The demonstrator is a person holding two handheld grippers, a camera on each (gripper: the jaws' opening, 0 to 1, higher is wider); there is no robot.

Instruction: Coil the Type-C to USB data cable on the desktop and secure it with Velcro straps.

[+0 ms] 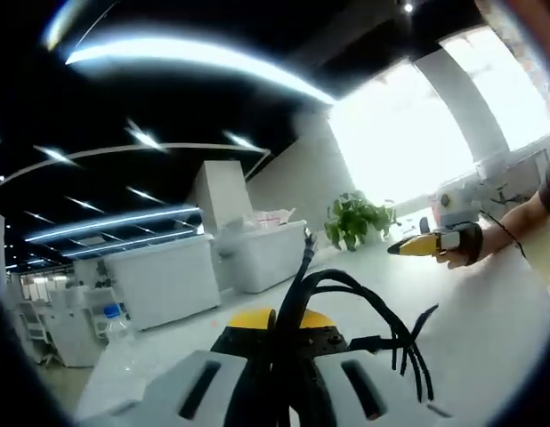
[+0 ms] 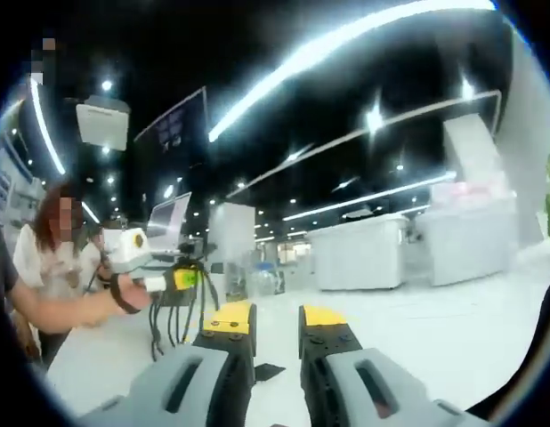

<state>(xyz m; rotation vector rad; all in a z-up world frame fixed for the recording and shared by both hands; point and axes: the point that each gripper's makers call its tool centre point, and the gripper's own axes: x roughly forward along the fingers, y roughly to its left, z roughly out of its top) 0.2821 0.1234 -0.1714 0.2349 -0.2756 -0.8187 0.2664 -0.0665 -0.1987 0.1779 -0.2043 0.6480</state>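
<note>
Your left tool [image 1: 284, 356] is pinching the black cable [image 1: 346, 307] at lower centre of the left gripper view, loops fanning up and to the right of the jaws. It looks light, limp and springy, so the loops will likely splay unless you grip where the strands cross. In the right gripper view your right tool [image 2: 275, 334] stands spread, holding nothing, above the white worktop [image 2: 435, 329]; the cable dangles at left centre.
</note>
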